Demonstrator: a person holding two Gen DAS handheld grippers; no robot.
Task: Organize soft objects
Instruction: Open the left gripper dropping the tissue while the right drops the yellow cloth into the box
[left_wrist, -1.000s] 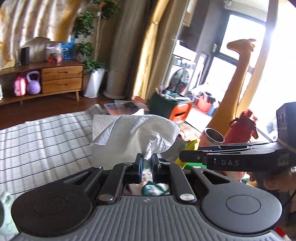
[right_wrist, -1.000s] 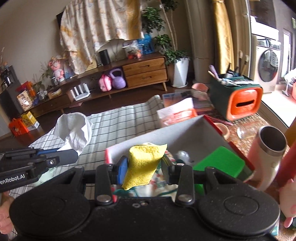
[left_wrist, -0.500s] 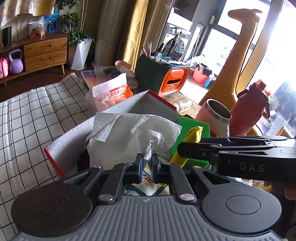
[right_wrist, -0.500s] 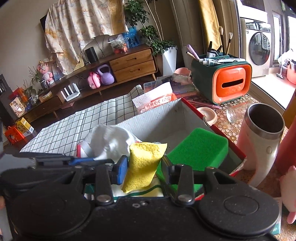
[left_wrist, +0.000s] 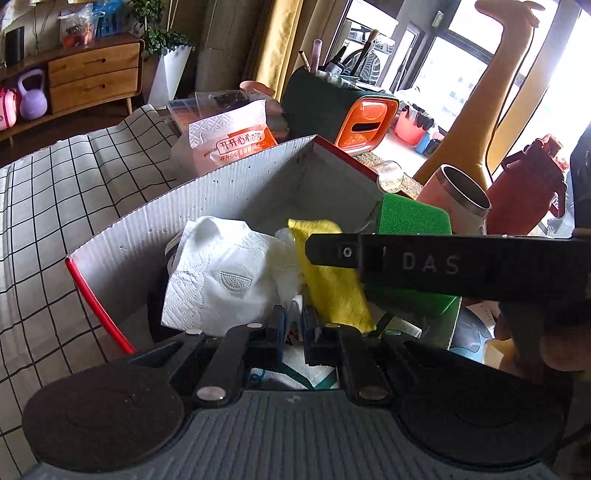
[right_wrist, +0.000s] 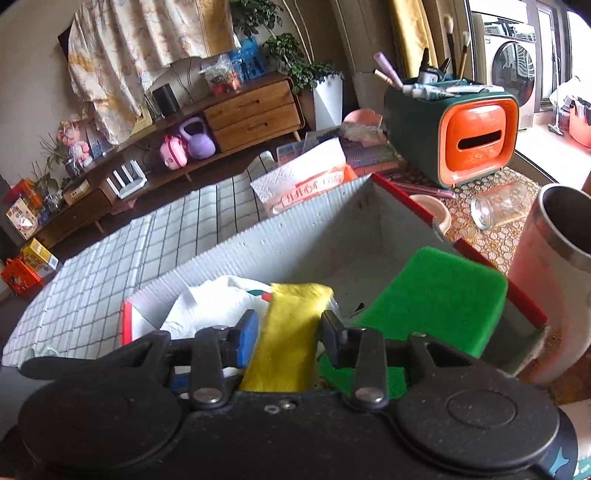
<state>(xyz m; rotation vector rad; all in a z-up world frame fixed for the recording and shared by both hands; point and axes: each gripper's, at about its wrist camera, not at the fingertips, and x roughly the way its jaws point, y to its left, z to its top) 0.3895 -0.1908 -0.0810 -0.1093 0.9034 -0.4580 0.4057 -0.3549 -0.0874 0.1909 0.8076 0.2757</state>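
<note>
A grey corrugated box with a red rim (left_wrist: 236, 192) (right_wrist: 280, 236) stands on the table. My left gripper (left_wrist: 294, 317) is shut on a crumpled white tissue (left_wrist: 225, 273), held low inside the box at its left. My right gripper (right_wrist: 288, 325) is shut on a yellow cloth (right_wrist: 291, 332), also down in the box; the cloth (left_wrist: 332, 280) and the right gripper's finger (left_wrist: 443, 264) show in the left wrist view. A green sponge (right_wrist: 436, 295) (left_wrist: 413, 218) leans against the box's right wall.
A tissue pack (left_wrist: 229, 140) lies behind the box. An orange-and-green organizer (right_wrist: 454, 136) stands at the back right. A steel-rimmed pink tumbler (right_wrist: 554, 273), a red bottle (left_wrist: 528, 184) and a tipped glass jar (right_wrist: 502, 205) are to the right. A checked cloth (right_wrist: 110, 266) covers the table's left.
Both grippers have moved forward and down over the box. The tissue and the yellow cloth now sit inside it, still gripped.
</note>
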